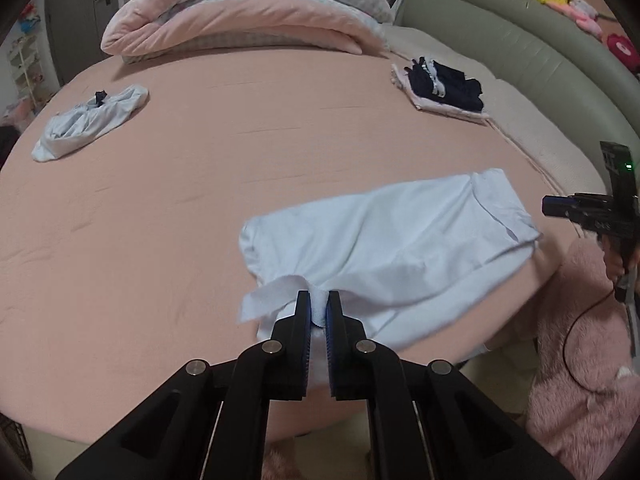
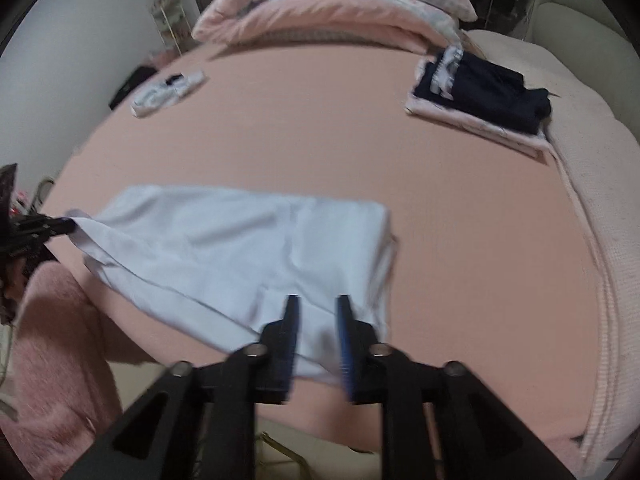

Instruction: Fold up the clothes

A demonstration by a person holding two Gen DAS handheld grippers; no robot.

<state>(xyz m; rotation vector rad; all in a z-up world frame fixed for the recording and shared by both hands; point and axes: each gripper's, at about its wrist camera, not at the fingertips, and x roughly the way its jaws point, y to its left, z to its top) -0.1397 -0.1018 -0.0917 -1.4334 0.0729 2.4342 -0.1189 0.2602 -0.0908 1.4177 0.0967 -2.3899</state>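
Note:
A pale blue garment (image 1: pixel 380 248) lies partly folded on the pink bed (image 1: pixel 240 152), near its front edge. My left gripper (image 1: pixel 319 300) is shut on a bunched corner of this garment at its near left end. In the right wrist view the same garment (image 2: pixel 224 240) spreads flat, and my right gripper (image 2: pixel 317 300) is open just above its near edge, holding nothing. The left gripper (image 2: pixel 60 224) shows at the far left of that view, pinching the cloth. The right gripper (image 1: pixel 560 205) shows at the right edge of the left wrist view.
A crumpled pale blue garment (image 1: pixel 92 120) lies at the far left of the bed. A folded stack of dark and pink clothes (image 1: pixel 444 90) sits at the far right. A rolled pink duvet (image 1: pixel 248 12) lies at the back. A fluffy pink rug (image 1: pixel 584 360) lies beside the bed.

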